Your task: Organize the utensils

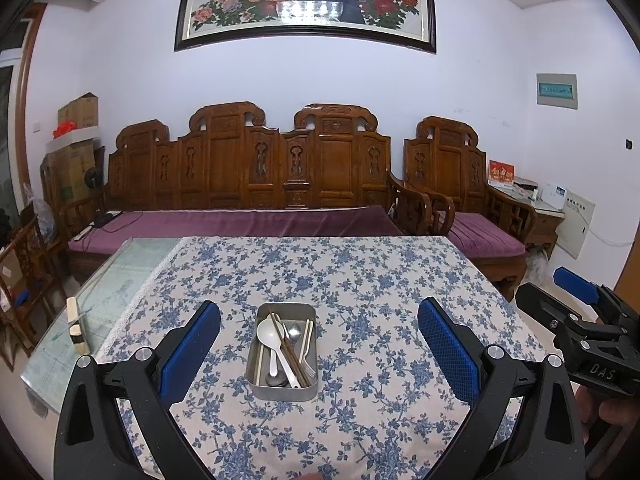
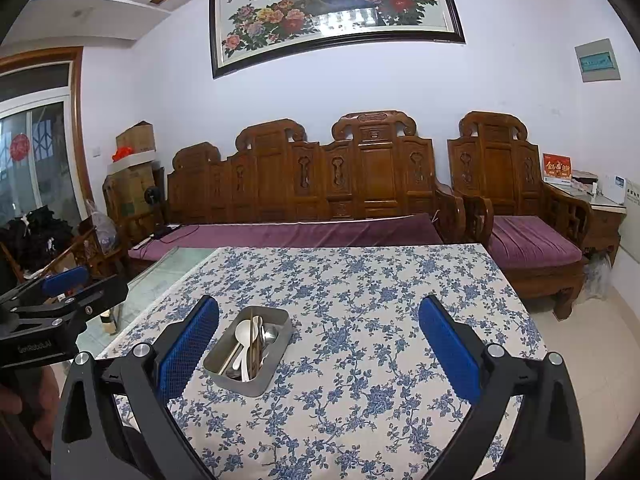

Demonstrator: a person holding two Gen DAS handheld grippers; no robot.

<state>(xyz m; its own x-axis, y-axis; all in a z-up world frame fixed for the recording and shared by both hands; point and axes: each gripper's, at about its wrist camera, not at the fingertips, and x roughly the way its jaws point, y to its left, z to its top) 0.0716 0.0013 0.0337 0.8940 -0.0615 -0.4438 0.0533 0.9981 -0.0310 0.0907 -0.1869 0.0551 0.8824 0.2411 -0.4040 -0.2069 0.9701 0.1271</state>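
- My left hand-held gripper [image 1: 319, 354] hung wide open above the table [image 1: 400, 280].
- My right hand-held gripper [image 2: 319, 354] gaped too, empty.
- The tin [image 1: 285, 352], mid-table, held the utensils [image 1: 286, 346].

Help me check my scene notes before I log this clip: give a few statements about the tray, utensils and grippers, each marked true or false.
1. The rectangular metal tray rests on the blue floral tablecloth. True.
2. The white plastic spoon lies outside the tray. False: it lies inside.
3. The left gripper is open and empty. True.
4. The right gripper is clamped on the dark brown chopsticks. False: it is open; the chopsticks are in the tray.
5. A metal fork is in the tray. True.
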